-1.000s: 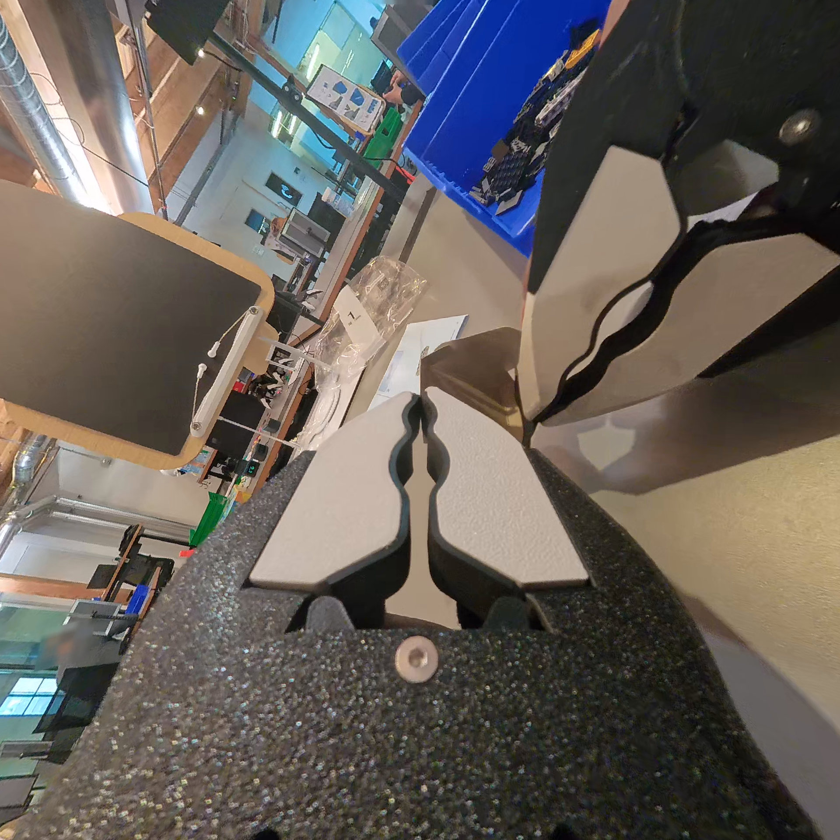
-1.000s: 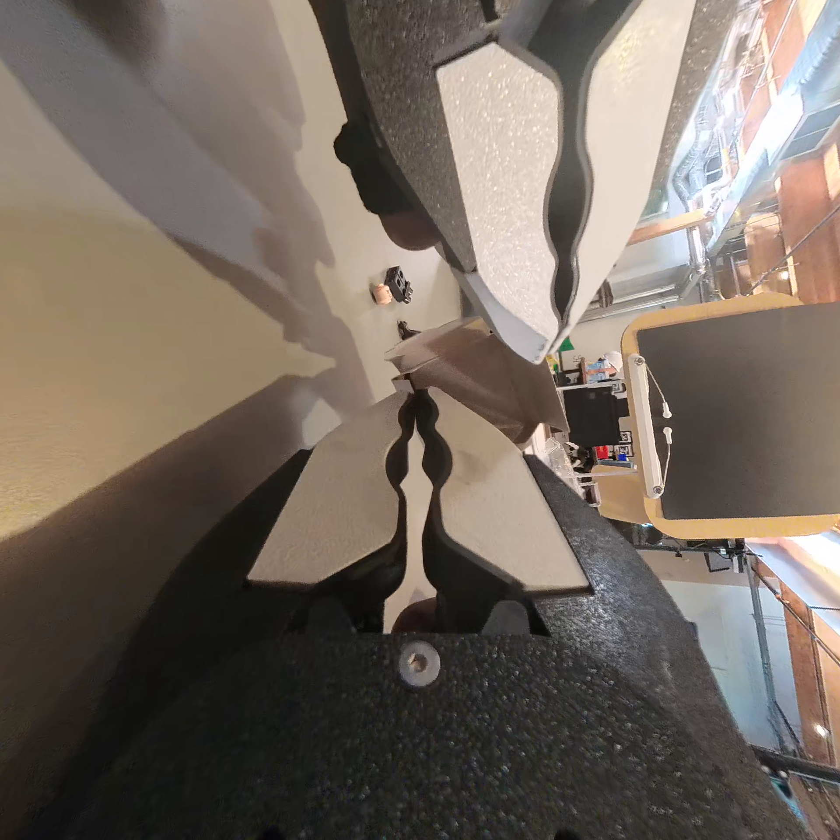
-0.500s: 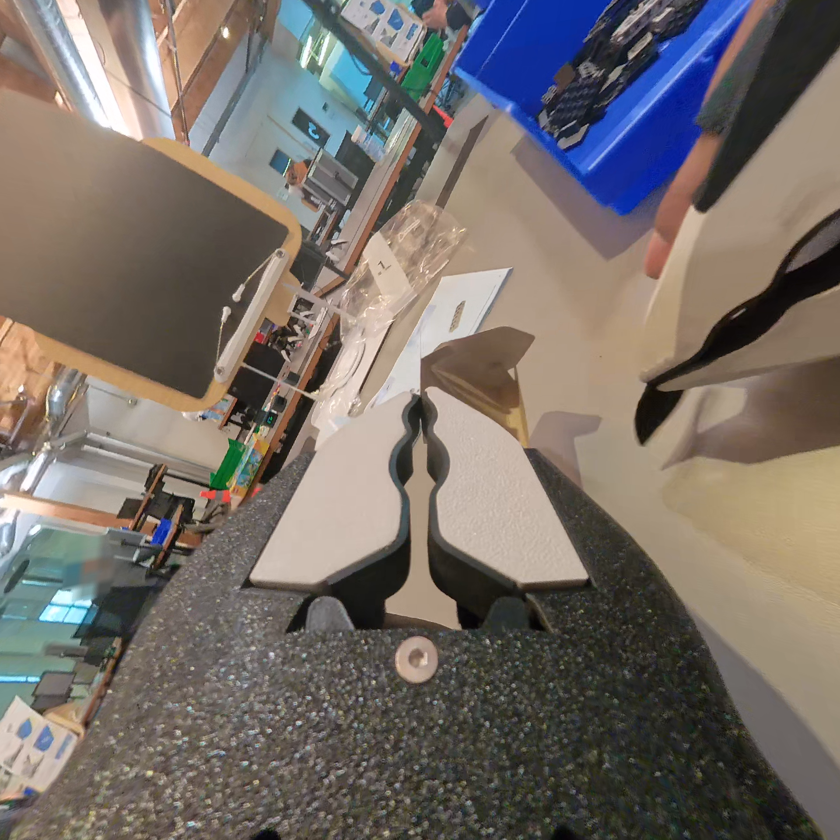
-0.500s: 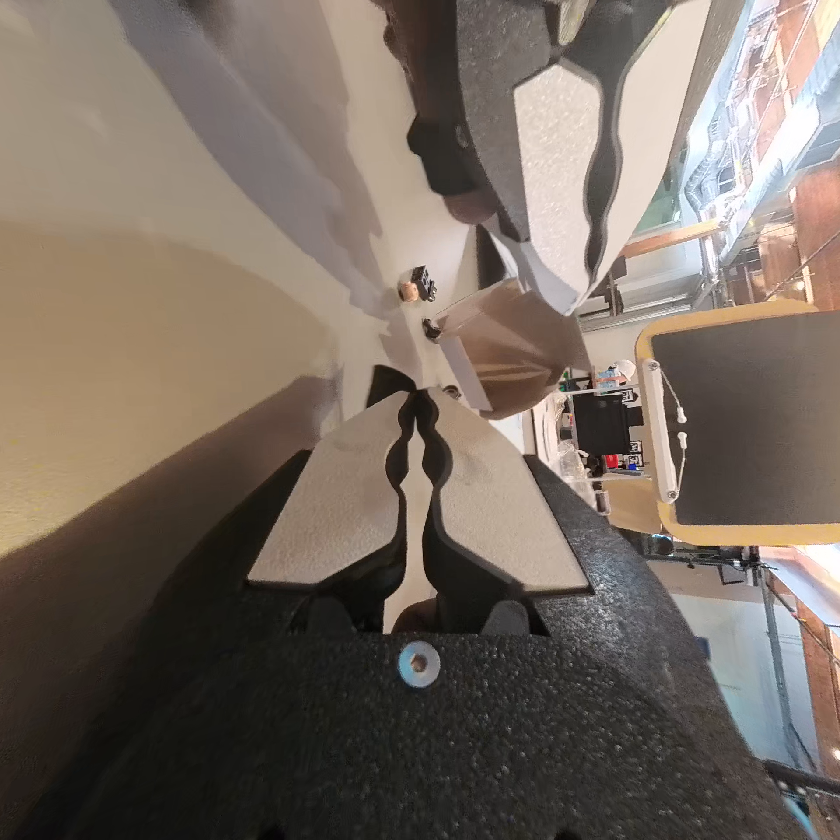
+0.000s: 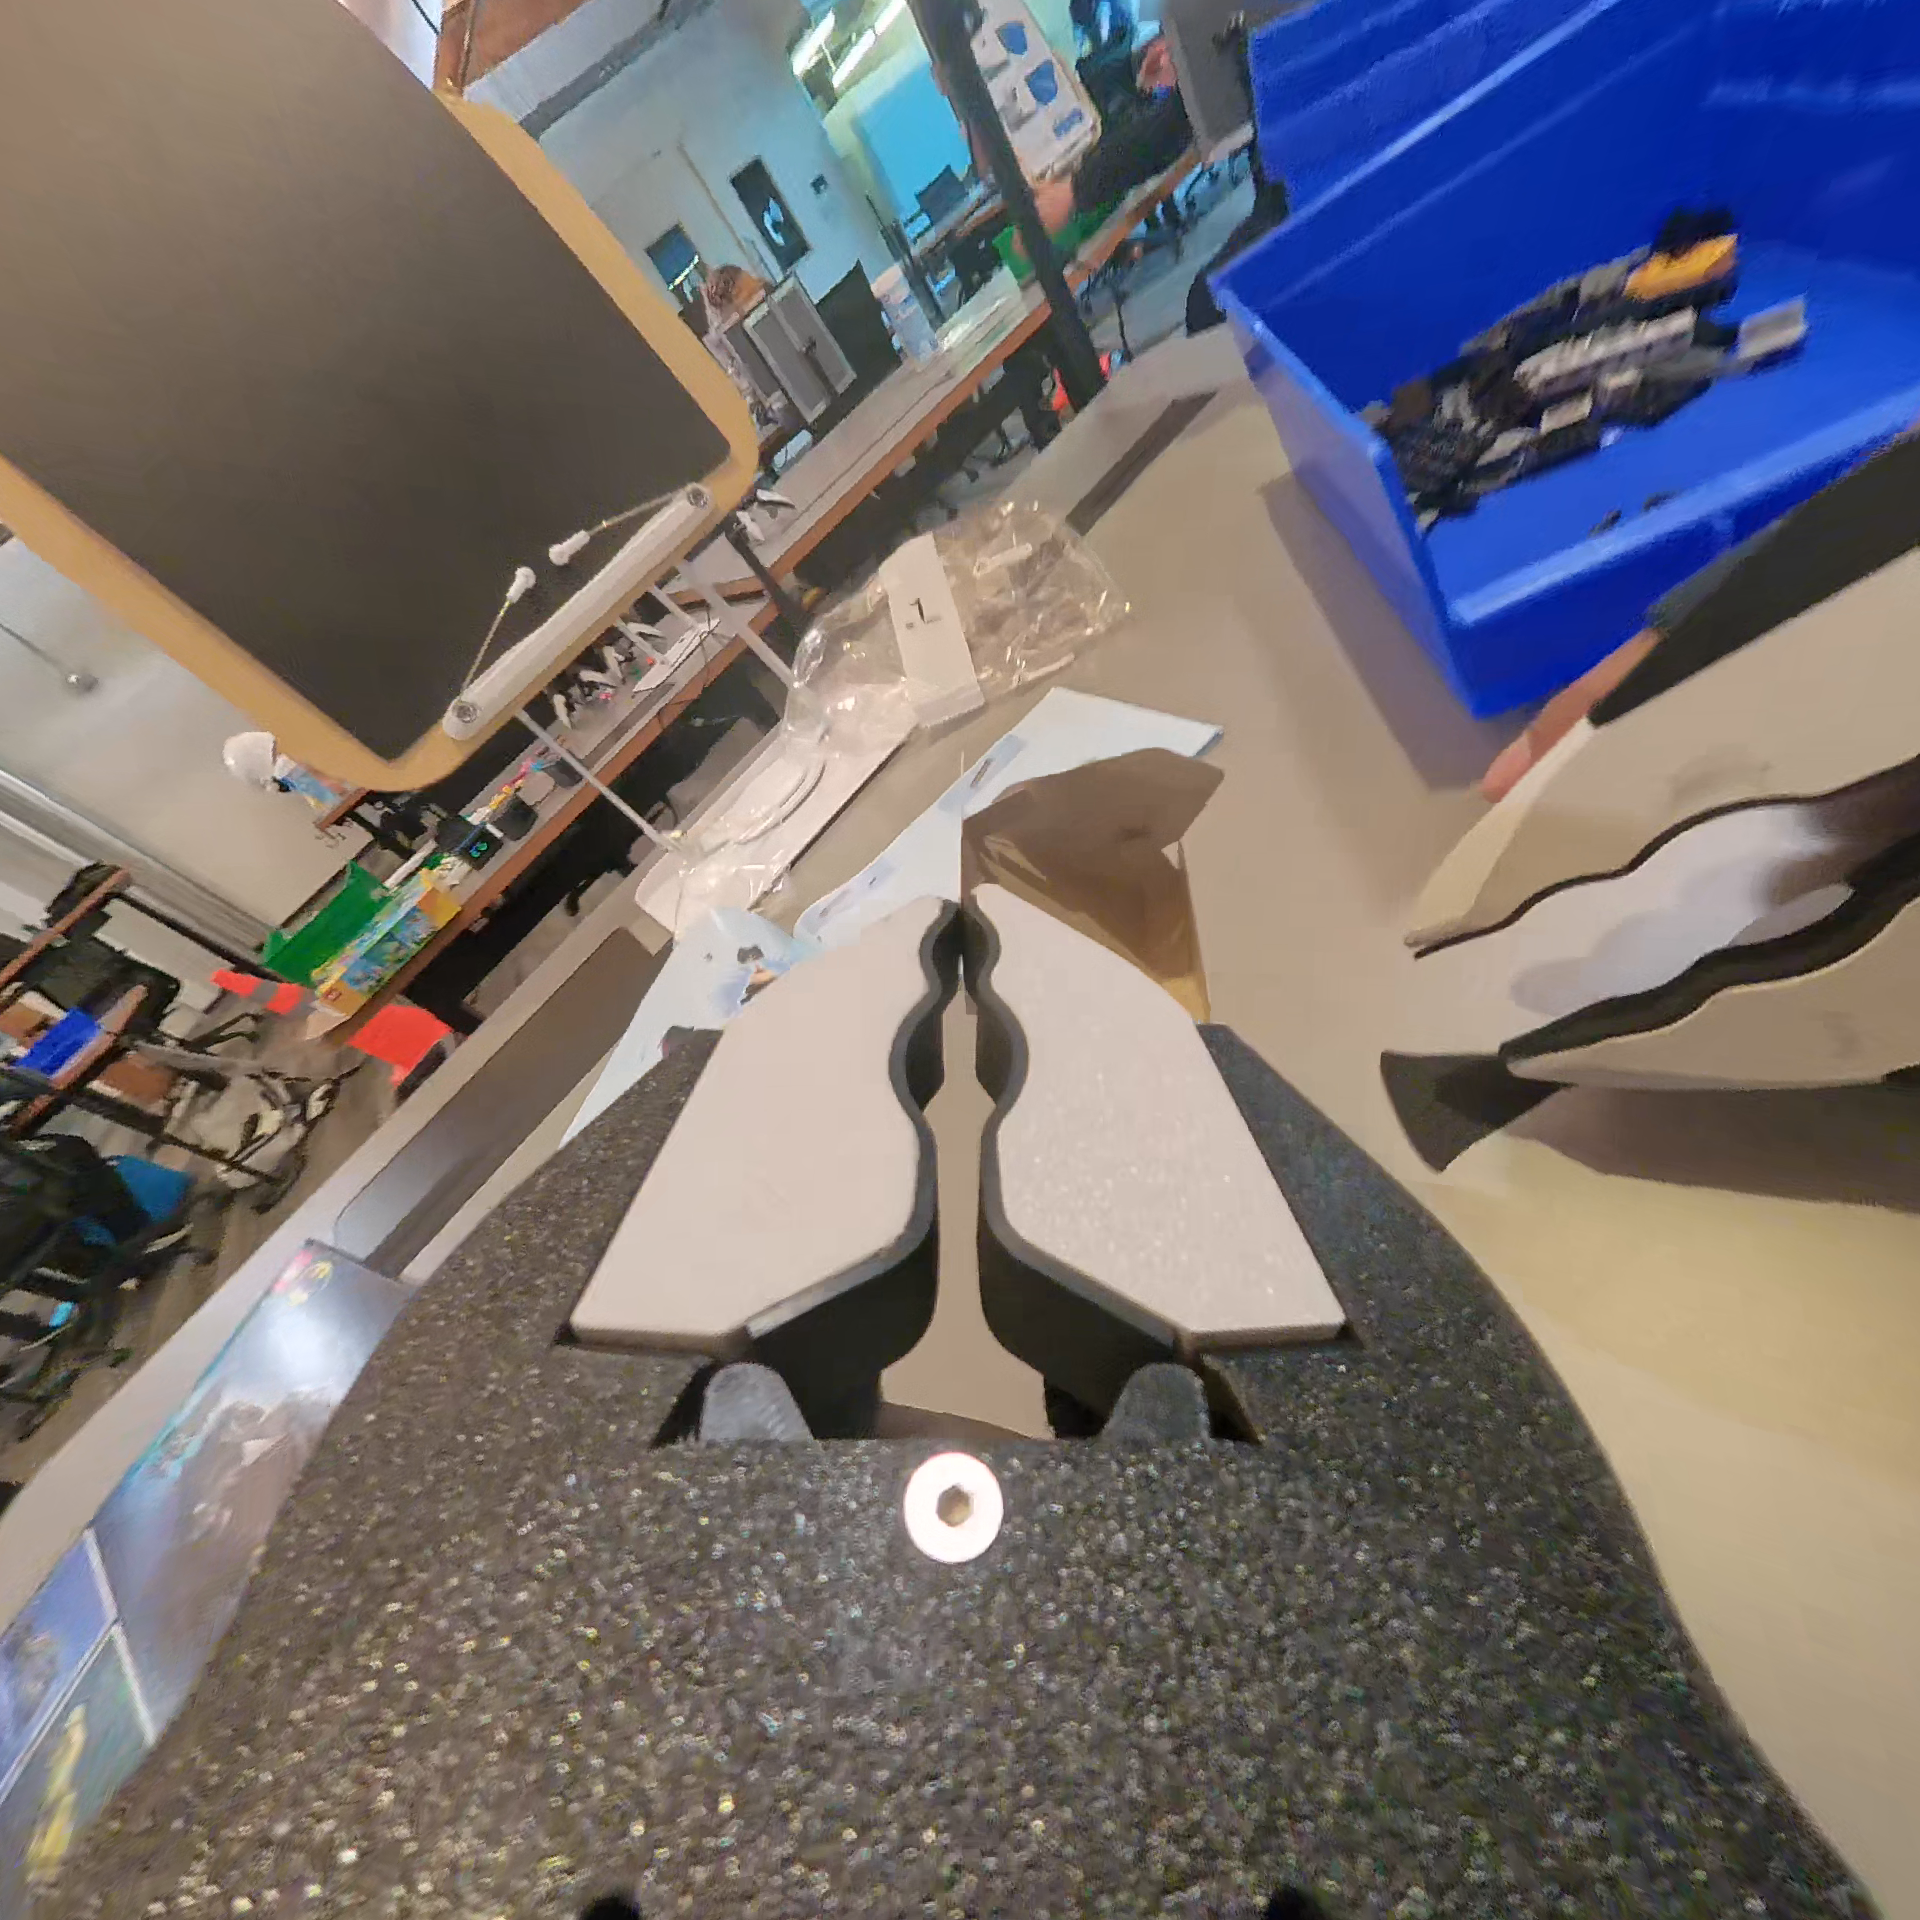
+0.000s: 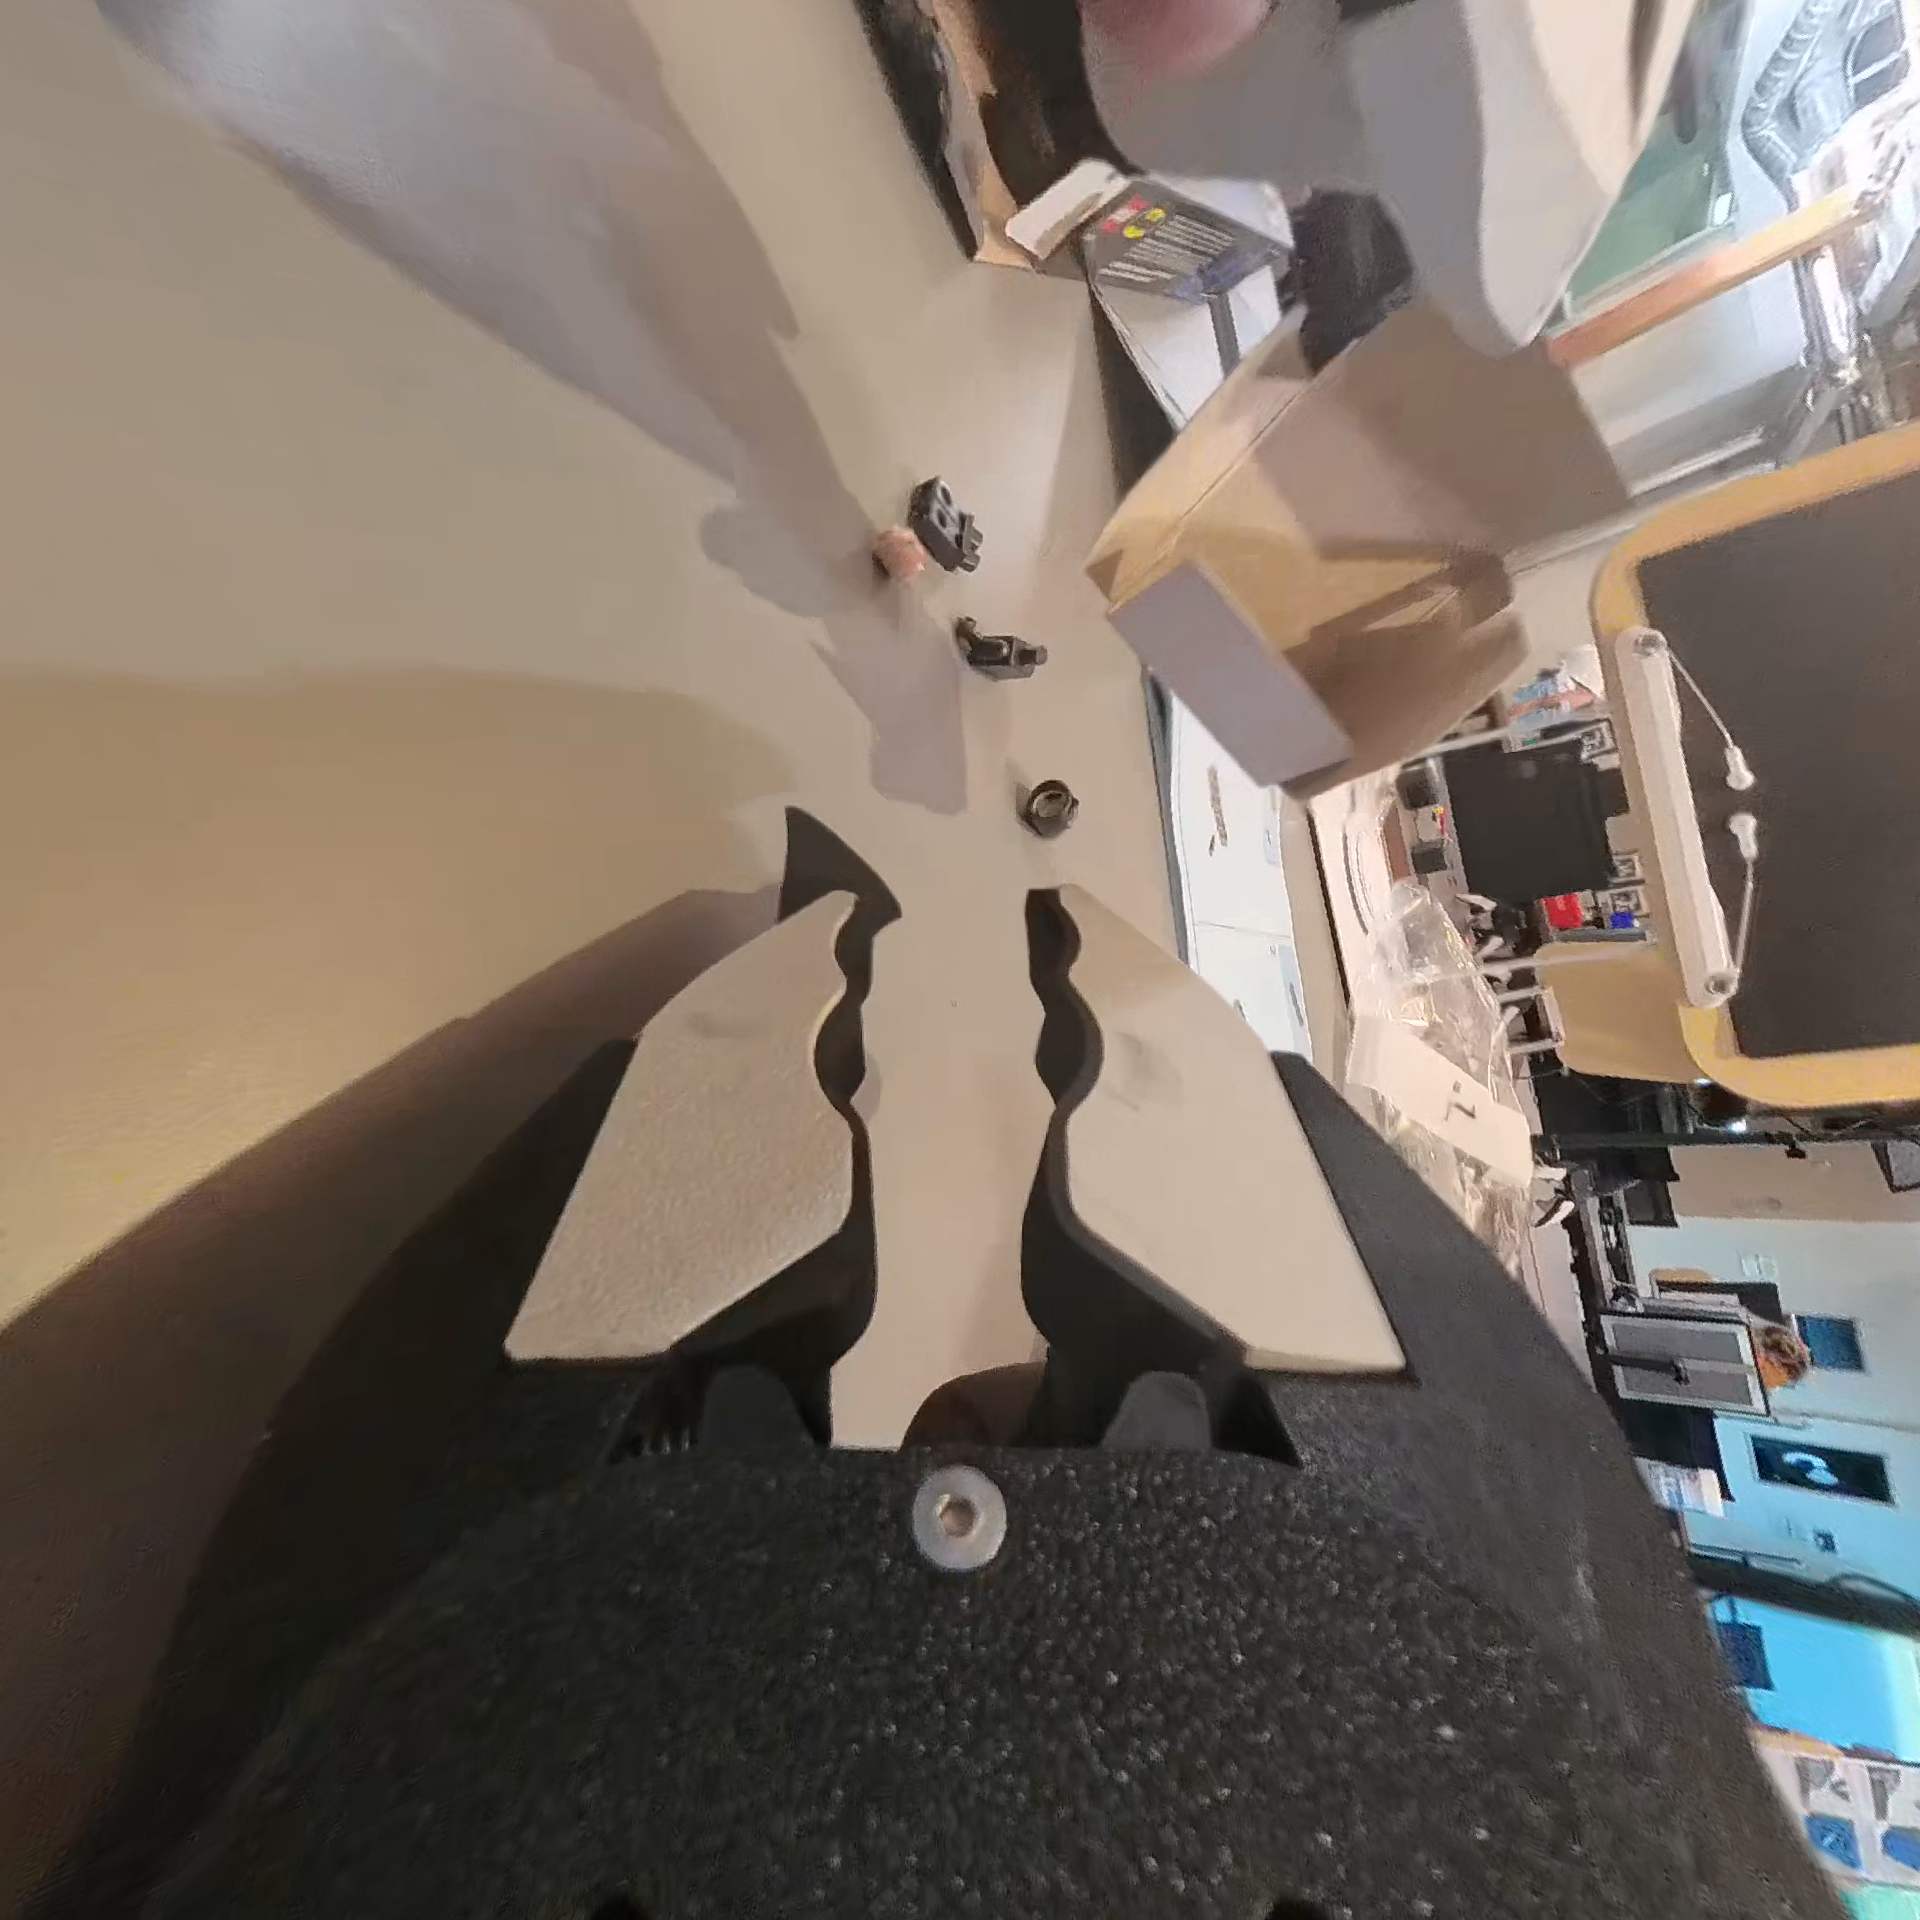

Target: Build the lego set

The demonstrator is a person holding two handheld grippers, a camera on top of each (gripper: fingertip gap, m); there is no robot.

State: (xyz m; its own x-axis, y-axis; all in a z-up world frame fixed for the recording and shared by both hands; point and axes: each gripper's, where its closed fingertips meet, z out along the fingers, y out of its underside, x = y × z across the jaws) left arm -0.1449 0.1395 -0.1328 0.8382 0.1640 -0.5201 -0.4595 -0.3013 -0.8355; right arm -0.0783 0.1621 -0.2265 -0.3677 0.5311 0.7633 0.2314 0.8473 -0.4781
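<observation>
The left gripper (image 5: pixel 961 920) has its jaws clenched on the edge of a small brown cardboard box (image 5: pixel 1091 842), lifted clear of the tabletop (image 5: pixel 1351 644). The right gripper (image 6: pixel 961 909) is released and bare, with a dark round part (image 6: pixel 1051 805) at one o'clock (two more black bits beyond). Printing on the bag's white card (image 5: pixel 930 634) is left unread.

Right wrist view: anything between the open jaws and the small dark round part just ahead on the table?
Nothing visible. The right gripper is open, with only bare table between its fingertips and the small dark round part, which sits slightly right of the jaw line. The cardboard box is farther off to the right, out of that path.
</observation>
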